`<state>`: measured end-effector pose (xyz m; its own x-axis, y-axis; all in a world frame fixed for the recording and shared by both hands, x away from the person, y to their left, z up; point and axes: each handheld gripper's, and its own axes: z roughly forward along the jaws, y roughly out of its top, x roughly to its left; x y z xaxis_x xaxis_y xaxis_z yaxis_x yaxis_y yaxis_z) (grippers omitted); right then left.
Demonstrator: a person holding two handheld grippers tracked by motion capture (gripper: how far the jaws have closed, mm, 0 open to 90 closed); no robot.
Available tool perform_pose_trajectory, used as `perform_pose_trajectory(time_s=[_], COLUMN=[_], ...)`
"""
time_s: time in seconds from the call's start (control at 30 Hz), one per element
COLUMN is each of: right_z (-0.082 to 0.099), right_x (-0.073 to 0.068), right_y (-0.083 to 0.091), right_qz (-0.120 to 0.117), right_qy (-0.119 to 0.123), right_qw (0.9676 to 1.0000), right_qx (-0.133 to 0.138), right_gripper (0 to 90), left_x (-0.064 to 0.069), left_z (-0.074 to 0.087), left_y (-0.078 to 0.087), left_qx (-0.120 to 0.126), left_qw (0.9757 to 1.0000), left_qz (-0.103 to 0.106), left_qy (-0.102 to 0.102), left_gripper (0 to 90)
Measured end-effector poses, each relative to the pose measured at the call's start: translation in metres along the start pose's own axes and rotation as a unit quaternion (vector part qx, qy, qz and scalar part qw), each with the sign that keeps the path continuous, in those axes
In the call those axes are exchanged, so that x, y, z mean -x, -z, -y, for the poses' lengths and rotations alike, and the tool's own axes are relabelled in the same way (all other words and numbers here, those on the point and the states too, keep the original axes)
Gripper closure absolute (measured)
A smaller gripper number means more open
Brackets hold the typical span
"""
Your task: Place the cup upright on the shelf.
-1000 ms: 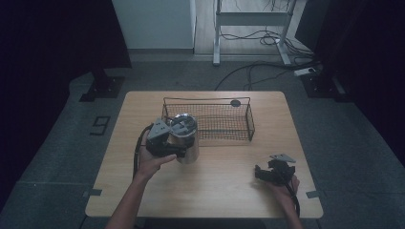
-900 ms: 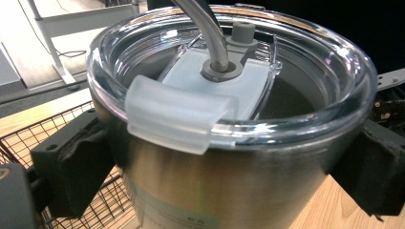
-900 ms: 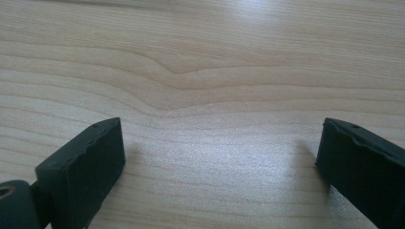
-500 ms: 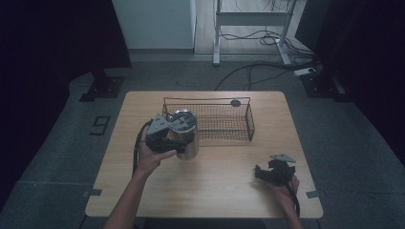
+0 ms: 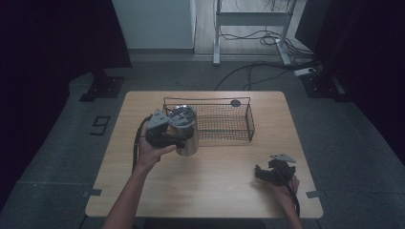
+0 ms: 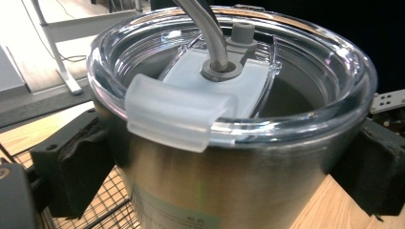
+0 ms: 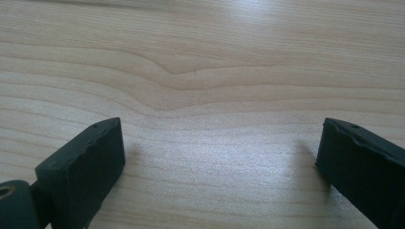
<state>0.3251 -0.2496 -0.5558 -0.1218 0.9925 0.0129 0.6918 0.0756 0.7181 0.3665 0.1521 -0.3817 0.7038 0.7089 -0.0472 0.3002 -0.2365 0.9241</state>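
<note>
A steel tumbler (image 5: 186,133) with a clear lid (image 6: 229,81) and a metal straw (image 6: 207,28) is clamped between the black pads (image 6: 71,167) of my left gripper (image 5: 165,133). The jaws press on its sides just under the lid. It is upright at the near left corner of the wire basket (image 5: 224,121), whose mesh (image 6: 110,200) shows beneath it. Whether its base touches the table I cannot tell. My right gripper (image 5: 272,172) rests near the table's front right, and its jaws (image 7: 219,162) stand wide open over bare wood.
The wooden table (image 5: 215,191) carries the black wire basket at its far middle, with a small dark round object (image 5: 235,103) just beyond it. Cables and a metal frame (image 5: 253,19) lie on the floor behind.
My left gripper and the tumbler have shifted slightly away from me, toward the basket. The right gripper has stayed put.
</note>
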Motion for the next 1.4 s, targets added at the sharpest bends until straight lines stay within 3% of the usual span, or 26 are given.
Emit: perform_pose_trajectory(time_s=[0.67, 1.4], right_z=[0.000, 0.000], right_x=[0.000, 0.000], right_y=[0.000, 0.000], right_qz=[0.000, 0.002], right_qy=[-0.001, -0.002], right_qw=[1.0000, 1.0000], right_qx=[0.000, 0.001], right_gripper=[2.2, 2.2], left_x=[-0.011, -0.029], left_z=[-0.013, -0.022], left_y=[-0.012, -0.023], left_qx=[-0.003, 0.001], left_qw=[0.9998, 0.9997], left_qz=[-0.016, -0.023], left_qy=[-0.006, 0.009], left_gripper=[4.3, 4.3])
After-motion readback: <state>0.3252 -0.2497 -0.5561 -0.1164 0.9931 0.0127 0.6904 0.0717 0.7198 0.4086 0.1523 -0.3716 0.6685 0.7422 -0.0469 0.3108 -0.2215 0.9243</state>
